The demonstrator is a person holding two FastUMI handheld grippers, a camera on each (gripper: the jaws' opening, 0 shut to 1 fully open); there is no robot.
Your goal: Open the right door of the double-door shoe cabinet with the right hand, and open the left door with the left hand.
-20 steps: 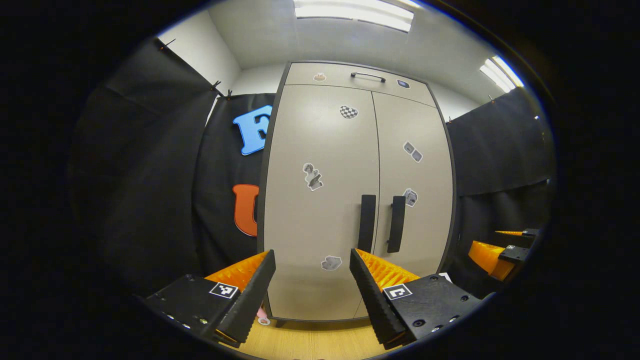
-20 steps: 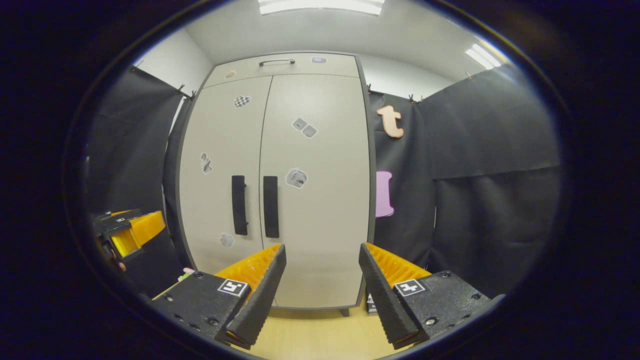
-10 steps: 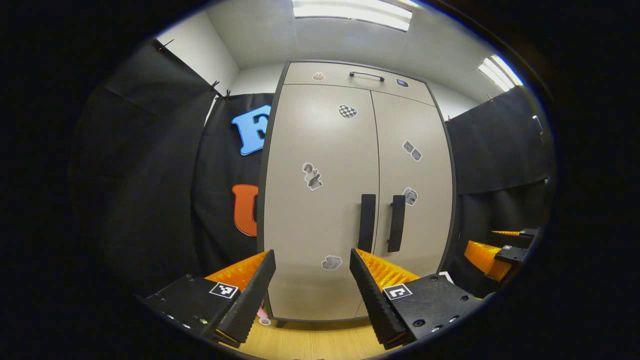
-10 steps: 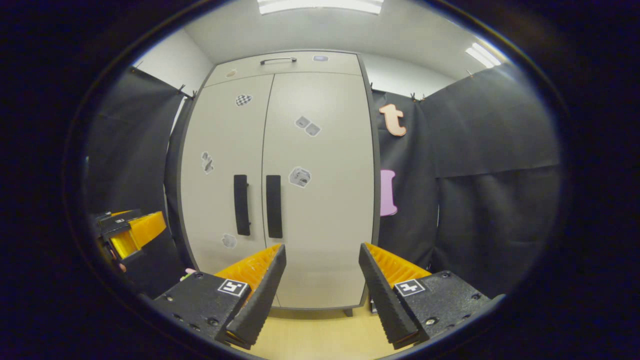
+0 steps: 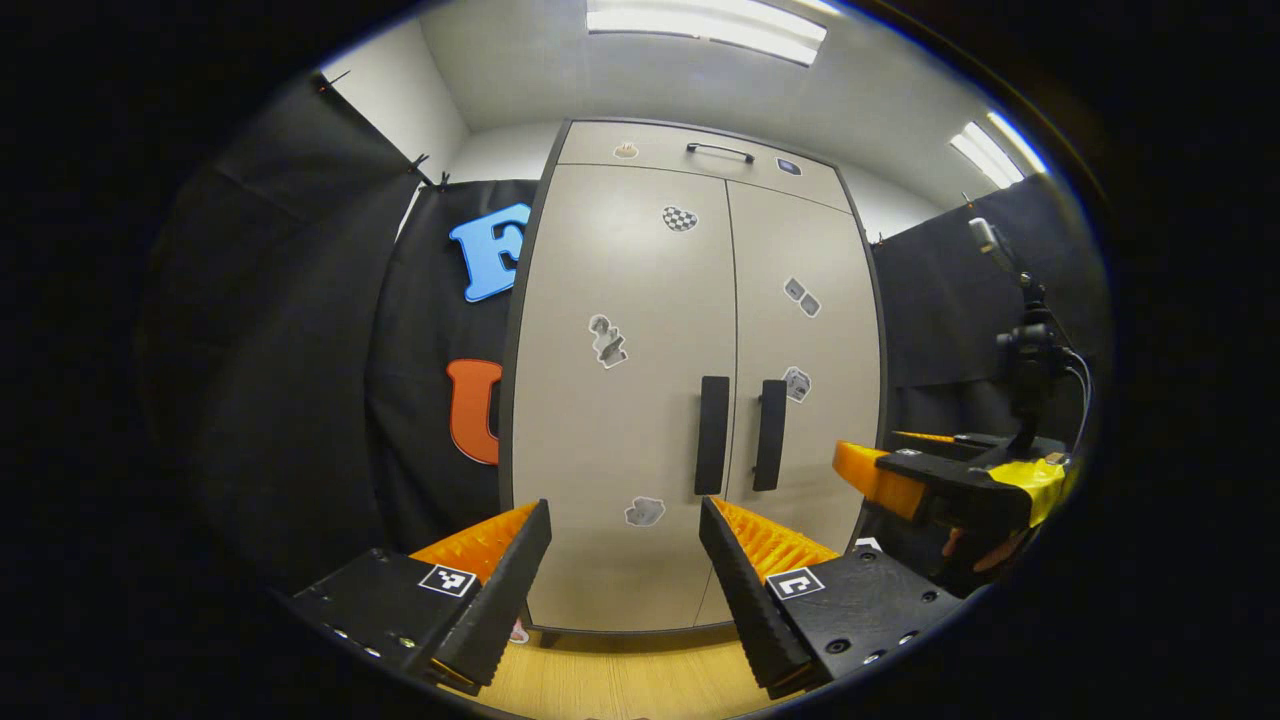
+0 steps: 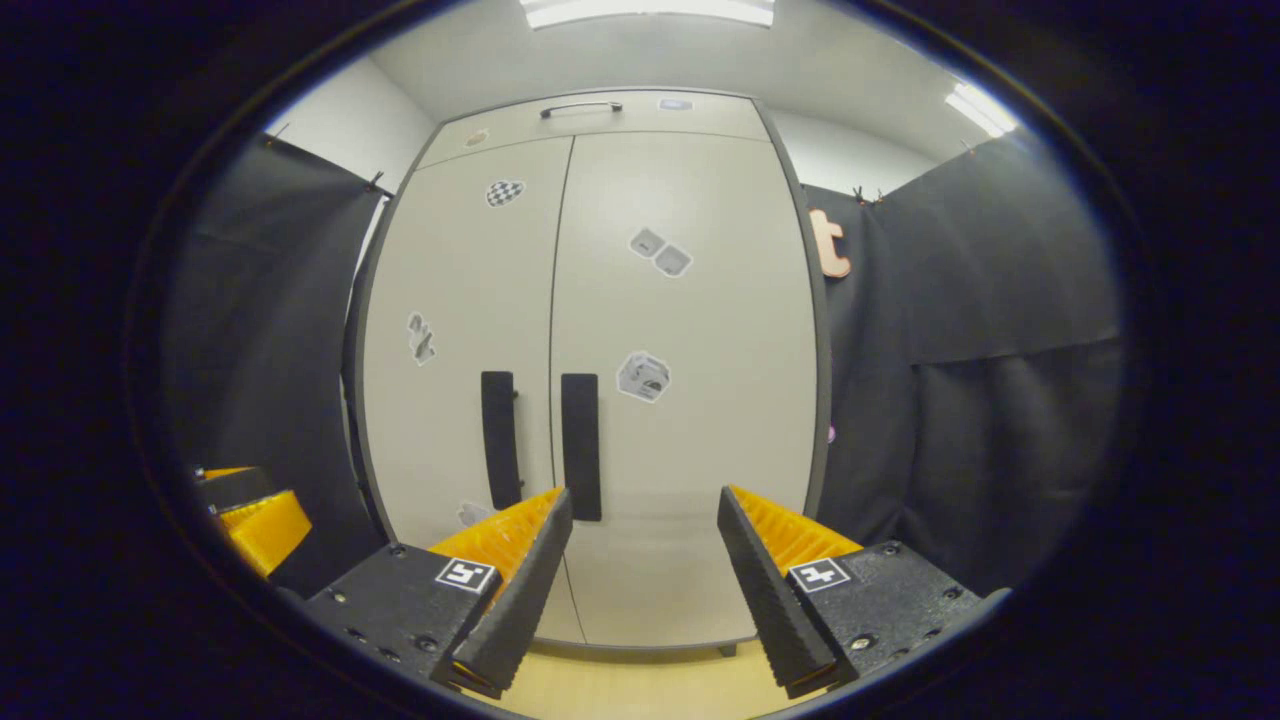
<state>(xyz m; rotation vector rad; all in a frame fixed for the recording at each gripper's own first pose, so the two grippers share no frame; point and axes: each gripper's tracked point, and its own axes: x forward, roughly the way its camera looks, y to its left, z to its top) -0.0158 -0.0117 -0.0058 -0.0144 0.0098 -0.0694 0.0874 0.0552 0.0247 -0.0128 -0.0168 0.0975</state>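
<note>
two handles point(image 6: 540, 440) side by side, mid-cabinet point(image 6: 700, 450)

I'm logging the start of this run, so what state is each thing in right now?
Left door: closed.
Right door: closed.
Top drawer: closed.
Left tool: open, holding nothing, short of the cabinet.
Right tool: open, holding nothing, short of the right door's handle.

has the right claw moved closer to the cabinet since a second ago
Yes. In the right gripper view the shoe cabinet now looms larger, and the right claw has advanced toward its right door handle.
</note>
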